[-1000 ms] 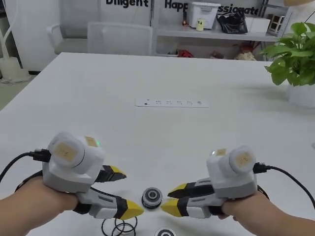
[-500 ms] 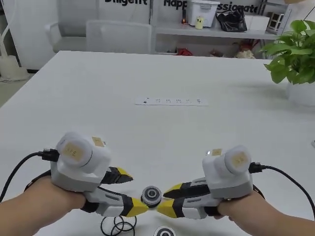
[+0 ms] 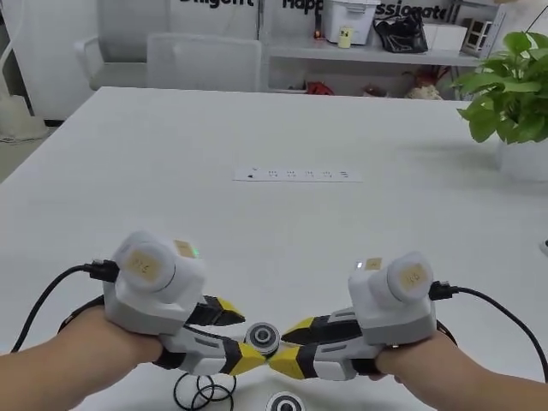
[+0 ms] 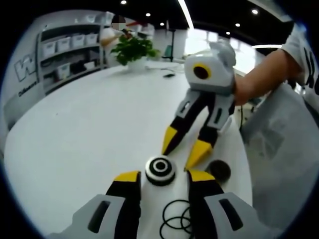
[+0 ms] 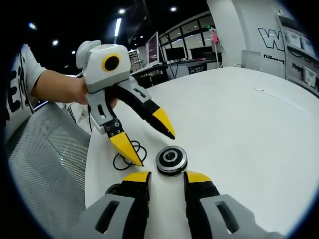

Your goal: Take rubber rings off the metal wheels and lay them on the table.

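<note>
Metal wheel (image 3: 263, 336) lies flat on the white table (image 3: 282, 231), low centre in head view, at 6 o'clock from a power strip (image 3: 298, 175).

Vs 1 s ago, both grippers have closed in on it: L gripper (image 3: 250, 338) from 9 o'clock, R gripper (image 3: 280, 347) from 3 o'clock. Their yellow tips were well apart then, w/ bare table either side of the wheel. Now they almost meet at its near edge.

Both pairs of jaws are spread and pinch nothing. In left gripper view the wheel (image 4: 160, 170) sits btwn and just ahead of that gripper's tips. In right gripper view it (image 5: 171, 159) sits just ahead of the tips.

Wheel is round w/ a silvery face, concentric grooves, a dark centre hole and a dark band round its rim.

Loose black rubber rings (image 3: 205, 394) lie overlapping at 7 o'clock of it. Second wheel (image 3: 287, 402) sits at 5 o'clock, cut by the frame edge.
</note>
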{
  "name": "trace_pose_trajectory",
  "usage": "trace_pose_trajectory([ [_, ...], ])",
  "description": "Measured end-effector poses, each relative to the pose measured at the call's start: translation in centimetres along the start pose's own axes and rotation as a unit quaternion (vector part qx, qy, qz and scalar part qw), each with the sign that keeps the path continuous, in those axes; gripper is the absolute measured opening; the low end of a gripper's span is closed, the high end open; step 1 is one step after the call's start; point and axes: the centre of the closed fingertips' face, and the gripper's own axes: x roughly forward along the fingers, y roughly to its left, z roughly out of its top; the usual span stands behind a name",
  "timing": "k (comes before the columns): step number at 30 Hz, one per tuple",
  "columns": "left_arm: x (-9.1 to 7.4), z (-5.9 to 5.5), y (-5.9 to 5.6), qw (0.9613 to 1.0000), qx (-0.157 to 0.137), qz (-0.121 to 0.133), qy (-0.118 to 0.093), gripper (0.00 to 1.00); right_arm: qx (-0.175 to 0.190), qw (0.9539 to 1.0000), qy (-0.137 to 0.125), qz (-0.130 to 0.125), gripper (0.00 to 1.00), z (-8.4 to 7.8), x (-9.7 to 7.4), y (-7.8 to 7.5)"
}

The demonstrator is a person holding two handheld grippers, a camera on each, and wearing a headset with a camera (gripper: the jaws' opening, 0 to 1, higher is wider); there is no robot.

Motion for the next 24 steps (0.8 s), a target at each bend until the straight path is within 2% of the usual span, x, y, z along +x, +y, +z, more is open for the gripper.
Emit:
trace_pose_trajectory([
  [11, 0.6, 0.2, 0.0, 0.9999, 0.011, -0.002, 0.005, 0.32, 0.001, 1.0, -0.002, -0.002, 0.23, 0.0, -0.1, 0.0],
  [20, 1.1, 0.4, 0.4, 0.9999, 0.012, 0.002, 0.008, 0.27, 0.002, 1.0, -0.002, -0.002, 0.23, 0.0, 0.0, 0.0],
  [24, 1.2, 0.4, 0.5, 0.9997, 0.021, 0.004, 0.011, 0.25, 0.003, 1.0, -0.002, -0.002, 0.23, 0.0, -0.1, 0.0],
])
